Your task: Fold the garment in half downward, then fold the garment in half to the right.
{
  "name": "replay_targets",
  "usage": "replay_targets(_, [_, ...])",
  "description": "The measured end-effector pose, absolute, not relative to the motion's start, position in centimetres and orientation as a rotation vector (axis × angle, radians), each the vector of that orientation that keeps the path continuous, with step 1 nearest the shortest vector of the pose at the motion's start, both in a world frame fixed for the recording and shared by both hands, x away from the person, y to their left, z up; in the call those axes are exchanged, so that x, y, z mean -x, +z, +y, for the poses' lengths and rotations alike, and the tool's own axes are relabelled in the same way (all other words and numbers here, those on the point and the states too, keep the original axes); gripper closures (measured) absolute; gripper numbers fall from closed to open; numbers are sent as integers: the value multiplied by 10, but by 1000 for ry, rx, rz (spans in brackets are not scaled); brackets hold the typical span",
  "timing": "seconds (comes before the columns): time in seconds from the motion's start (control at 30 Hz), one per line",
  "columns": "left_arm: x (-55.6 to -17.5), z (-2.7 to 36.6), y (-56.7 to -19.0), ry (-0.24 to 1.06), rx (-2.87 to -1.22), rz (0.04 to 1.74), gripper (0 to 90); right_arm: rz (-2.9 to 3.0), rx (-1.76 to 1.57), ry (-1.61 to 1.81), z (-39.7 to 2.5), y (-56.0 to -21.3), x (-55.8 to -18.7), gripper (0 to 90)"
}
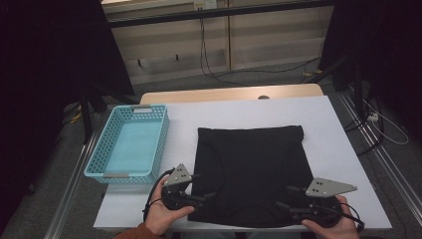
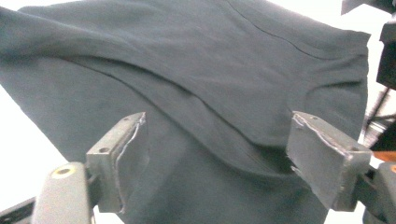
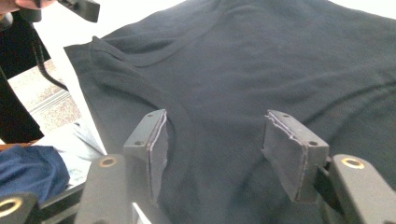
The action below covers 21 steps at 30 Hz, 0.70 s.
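Fingers [image 2: 123,163] of my left gripper [image 1: 198,190] spread wide, nothing between them, poised over the near left edge of the black shirt [image 1: 249,172]. My right gripper [image 1: 291,198] likewise has its fingers [image 3: 156,149] apart, over the near right edge by the neckline. Shirt lies flat on the white tabletop [image 1: 328,129], mid-table. Blue basket [image 1: 128,147] sits just left of it.

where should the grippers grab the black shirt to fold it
Judging by its flat pose, grip the shirt at its near edge, one corner per gripper, coming in low from the person's side. The left gripper and right gripper already hover there, open.
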<state>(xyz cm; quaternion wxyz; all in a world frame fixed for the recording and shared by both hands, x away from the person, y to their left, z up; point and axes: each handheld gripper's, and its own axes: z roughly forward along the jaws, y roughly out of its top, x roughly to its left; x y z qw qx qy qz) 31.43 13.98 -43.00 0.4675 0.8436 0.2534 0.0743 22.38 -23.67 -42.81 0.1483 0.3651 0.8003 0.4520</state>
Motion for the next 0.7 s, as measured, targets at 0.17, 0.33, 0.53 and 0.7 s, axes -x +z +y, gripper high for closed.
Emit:
replay_targets(0.17, [-318,143,-430,227,-2060,635,144,2336,-1005,1319,-217,-430,-230,387])
replay_targets(0.33, [-322,146,-430,254,-2035,655,120,2349,-997,1353,-203,-434,-235,384])
replay_targets(0.53, [-323,146,-430,281,-2035,663,99,2387,-960,1351,-185,-438,-237,373])
replay_targets(0.7, [-328,146,-432,260,-2016,678,99,2414,-931,1370,-170,-438,-242,372])
